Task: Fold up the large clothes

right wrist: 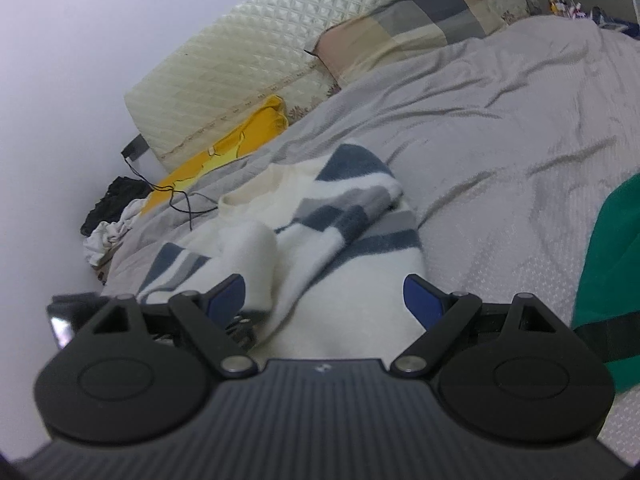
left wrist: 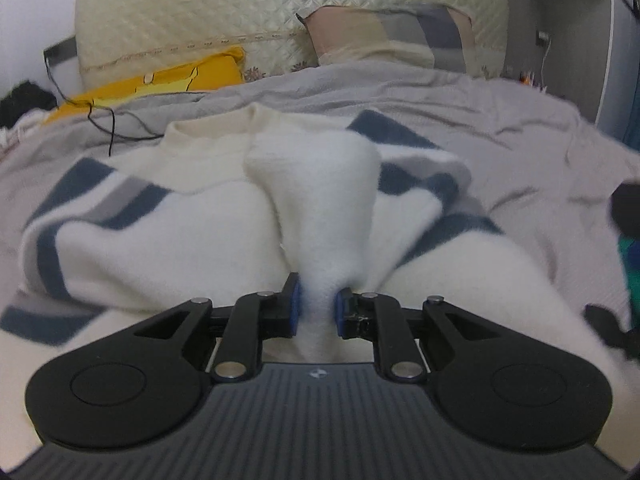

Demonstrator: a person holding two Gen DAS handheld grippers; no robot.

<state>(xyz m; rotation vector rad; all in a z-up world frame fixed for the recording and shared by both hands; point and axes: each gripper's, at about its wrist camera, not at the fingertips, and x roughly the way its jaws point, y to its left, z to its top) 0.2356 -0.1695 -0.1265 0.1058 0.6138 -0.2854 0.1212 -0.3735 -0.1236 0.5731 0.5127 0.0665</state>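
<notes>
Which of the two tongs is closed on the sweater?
The left tongs, pinching a white fold of the sweater. The right tongs stand open.

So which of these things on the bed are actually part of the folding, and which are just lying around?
Part of the job:
- white sweater with blue and grey stripes
- left claw, pinching a bunch of the sweater
- right claw, open over the sweater

Just lying about:
- yellow cloth
- plaid pillow
- black cable
- green cloth
- grey bedspread
</notes>
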